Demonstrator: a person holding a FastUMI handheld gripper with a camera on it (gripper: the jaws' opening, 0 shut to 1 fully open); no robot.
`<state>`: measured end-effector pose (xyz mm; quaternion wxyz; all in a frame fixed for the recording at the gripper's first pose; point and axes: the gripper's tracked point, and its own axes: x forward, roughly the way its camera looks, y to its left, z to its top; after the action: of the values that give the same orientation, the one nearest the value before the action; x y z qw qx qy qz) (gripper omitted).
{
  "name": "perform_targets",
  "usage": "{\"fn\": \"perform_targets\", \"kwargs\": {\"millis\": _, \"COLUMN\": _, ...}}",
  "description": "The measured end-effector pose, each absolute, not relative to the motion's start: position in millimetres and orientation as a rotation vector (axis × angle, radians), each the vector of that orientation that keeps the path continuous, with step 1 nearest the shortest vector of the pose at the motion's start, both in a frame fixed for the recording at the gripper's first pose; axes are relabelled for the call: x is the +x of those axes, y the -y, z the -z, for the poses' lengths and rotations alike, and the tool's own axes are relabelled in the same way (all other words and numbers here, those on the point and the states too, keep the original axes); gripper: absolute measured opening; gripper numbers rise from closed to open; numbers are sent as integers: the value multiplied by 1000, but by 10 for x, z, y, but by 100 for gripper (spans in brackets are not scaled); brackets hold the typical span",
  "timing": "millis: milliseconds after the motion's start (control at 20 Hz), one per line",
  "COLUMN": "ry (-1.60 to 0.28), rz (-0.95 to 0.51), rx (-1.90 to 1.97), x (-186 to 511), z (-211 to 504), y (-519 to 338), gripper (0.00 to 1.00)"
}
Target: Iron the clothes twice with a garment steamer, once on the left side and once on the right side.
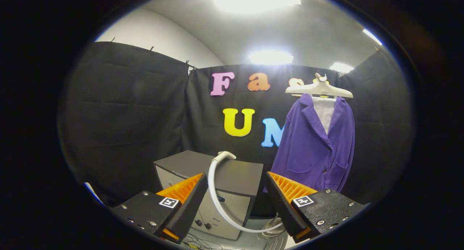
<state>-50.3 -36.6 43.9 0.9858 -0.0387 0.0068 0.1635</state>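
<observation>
While the jaws gape empty, purple jacket (314, 145) hangs beyond.

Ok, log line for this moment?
gripper: jaws open, empty | steamer hose: between jaws, ungrasped, on grey cabinet | purple jacket: on hanger, untouched

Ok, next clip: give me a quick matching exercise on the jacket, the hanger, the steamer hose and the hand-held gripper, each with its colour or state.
Column 1:
1. jacket
2. hanger
3. steamer hose
4. hand-held gripper

Column 2:
A. white, curving from the grey cabinet top down between the fingers
B. purple, hanging over a white shirt
C. open, holding nothing
D. cream, above the collar

Pairs: 1-B, 2-D, 3-A, 4-C
</observation>
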Motion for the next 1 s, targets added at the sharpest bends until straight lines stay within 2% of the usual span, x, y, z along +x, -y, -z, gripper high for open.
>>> {"fn": "perform_targets", "kwargs": {"millis": 650, "ry": -100, "rz": -250, "rx": -76, "x": 1242, "z": -496, "y": -783, "gripper": 98}}
{"fn": "perform_targets", "kwargs": {"millis": 1000, "ry": -181, "rz": -226, "rx": -74, "x": 2114, "z": -237, "y": -1315, "gripper": 98}}
